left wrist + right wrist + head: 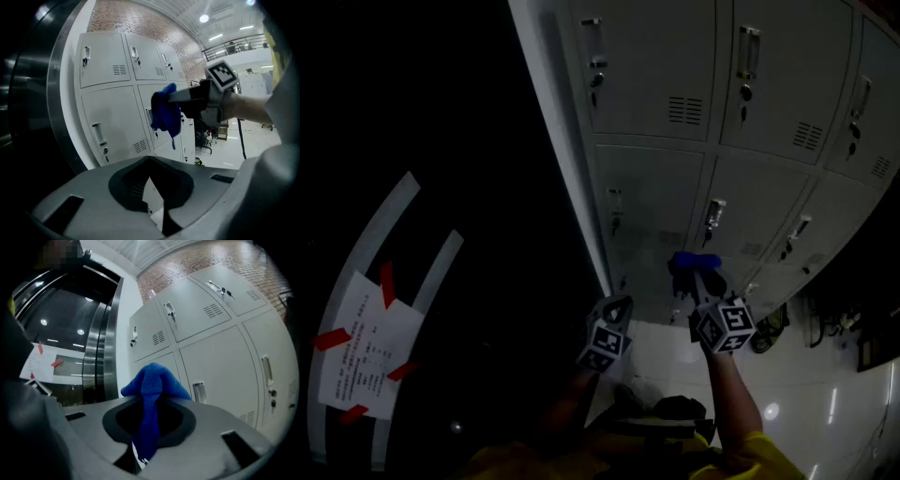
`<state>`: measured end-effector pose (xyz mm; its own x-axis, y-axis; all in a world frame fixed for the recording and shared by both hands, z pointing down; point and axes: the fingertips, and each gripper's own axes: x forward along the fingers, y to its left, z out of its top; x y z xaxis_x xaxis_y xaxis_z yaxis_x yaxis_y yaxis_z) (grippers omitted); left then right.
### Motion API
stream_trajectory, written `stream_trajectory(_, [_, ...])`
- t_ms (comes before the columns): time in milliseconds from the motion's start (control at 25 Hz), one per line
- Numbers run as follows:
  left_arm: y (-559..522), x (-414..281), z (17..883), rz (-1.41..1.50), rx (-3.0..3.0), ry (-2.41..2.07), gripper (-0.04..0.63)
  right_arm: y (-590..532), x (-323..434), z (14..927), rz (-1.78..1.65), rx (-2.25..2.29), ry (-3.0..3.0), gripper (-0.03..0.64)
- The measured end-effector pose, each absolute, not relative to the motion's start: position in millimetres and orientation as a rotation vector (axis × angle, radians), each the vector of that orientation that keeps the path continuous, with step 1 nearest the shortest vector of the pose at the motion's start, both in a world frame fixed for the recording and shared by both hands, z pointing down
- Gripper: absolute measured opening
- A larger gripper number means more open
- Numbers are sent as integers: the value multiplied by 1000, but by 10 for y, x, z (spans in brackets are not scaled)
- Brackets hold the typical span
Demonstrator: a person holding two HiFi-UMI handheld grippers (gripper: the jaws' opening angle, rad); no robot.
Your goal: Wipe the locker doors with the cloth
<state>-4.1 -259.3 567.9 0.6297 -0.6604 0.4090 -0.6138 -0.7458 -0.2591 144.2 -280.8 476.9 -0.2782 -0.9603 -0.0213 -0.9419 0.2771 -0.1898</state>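
Observation:
The grey lockers fill the upper right of the head view, with handles, keys and vent slots on the doors. My right gripper is shut on a blue cloth, held close to a lower locker door. In the right gripper view the cloth bunches over the jaws and hangs down between them, with locker doors just beyond. My left gripper hangs lower and to the left, near the lockers' left edge, with nothing in it. Its jaws stand closed, and its view shows the cloth against the lockers.
A dark steel frame borders the lockers on the left. A paper notice taped with red strips hangs on a dark panel at far left. Glossy white floor lies below, with dark gear beside the lockers.

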Motion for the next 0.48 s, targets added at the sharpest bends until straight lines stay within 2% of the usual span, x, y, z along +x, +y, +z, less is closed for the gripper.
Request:
stream_trajectory(240, [-3053, 142, 5483, -701, -2759, 1088, 3, -4005, 1672, 3667, -30, -1734, 2366, 66])
stream_trajectory(480, [-3181, -121, 5358, -703, -2714, 1197, 3, -4760, 1792, 3515, 15, -1800, 2364, 64])
